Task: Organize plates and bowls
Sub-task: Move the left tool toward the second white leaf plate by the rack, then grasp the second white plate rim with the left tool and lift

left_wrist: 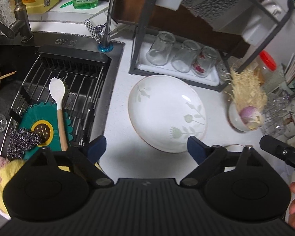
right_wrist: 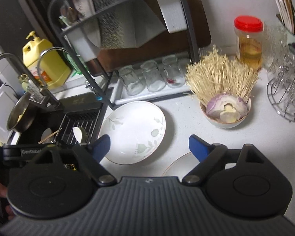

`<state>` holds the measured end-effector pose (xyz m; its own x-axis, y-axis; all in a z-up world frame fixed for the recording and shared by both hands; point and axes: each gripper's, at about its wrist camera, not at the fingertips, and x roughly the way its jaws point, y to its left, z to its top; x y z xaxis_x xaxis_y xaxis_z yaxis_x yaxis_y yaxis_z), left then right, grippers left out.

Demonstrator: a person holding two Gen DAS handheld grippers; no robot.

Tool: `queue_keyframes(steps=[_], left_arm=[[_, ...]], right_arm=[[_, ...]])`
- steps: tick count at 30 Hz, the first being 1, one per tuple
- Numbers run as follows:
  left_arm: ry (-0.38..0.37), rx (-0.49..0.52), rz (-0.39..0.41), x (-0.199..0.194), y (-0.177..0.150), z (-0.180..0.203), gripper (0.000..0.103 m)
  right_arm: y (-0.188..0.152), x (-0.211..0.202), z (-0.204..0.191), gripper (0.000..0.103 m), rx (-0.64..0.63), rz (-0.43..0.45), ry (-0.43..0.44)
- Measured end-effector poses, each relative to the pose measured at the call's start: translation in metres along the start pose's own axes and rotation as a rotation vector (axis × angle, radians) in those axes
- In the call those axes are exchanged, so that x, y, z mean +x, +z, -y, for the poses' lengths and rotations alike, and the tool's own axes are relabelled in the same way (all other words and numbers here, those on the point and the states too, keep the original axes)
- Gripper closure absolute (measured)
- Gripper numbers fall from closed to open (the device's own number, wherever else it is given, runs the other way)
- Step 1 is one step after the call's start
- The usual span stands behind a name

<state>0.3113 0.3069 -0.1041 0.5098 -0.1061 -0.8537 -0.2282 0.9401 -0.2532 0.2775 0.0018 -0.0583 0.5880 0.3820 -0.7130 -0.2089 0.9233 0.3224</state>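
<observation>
A white deep plate with pale green flower prints (left_wrist: 167, 114) lies on the white counter; it also shows in the right wrist view (right_wrist: 134, 132). My left gripper (left_wrist: 146, 149) is open and empty, just short of its near rim. My right gripper (right_wrist: 149, 147) is open and empty above the counter, its left finger over the plate's near edge. A second white plate with a brown rim (right_wrist: 182, 164) lies partly hidden under my right gripper. A small white bowl (right_wrist: 224, 121) holding a cut onion and a straw brush stands to the right; it also shows in the left wrist view (left_wrist: 236, 120).
A black dish rack (right_wrist: 127, 39) with upturned glasses (left_wrist: 184, 59) stands behind the plate. The sink (left_wrist: 64, 90) on the left holds a wire rack, a white spoon and a green cloth. A red-capped jar (right_wrist: 248, 41) and a wire glass holder (right_wrist: 287, 98) stand at the right.
</observation>
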Motion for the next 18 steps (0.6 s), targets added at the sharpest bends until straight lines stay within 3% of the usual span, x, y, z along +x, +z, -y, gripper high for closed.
queue_keyframes(steps=[18], left_arm=[[-0.039, 0.060, -0.107, 0.084, 0.050, -0.017, 0.008]], right_arm=[[0.016, 0.086, 0.005, 0.015, 0.102, -0.108, -0.031]])
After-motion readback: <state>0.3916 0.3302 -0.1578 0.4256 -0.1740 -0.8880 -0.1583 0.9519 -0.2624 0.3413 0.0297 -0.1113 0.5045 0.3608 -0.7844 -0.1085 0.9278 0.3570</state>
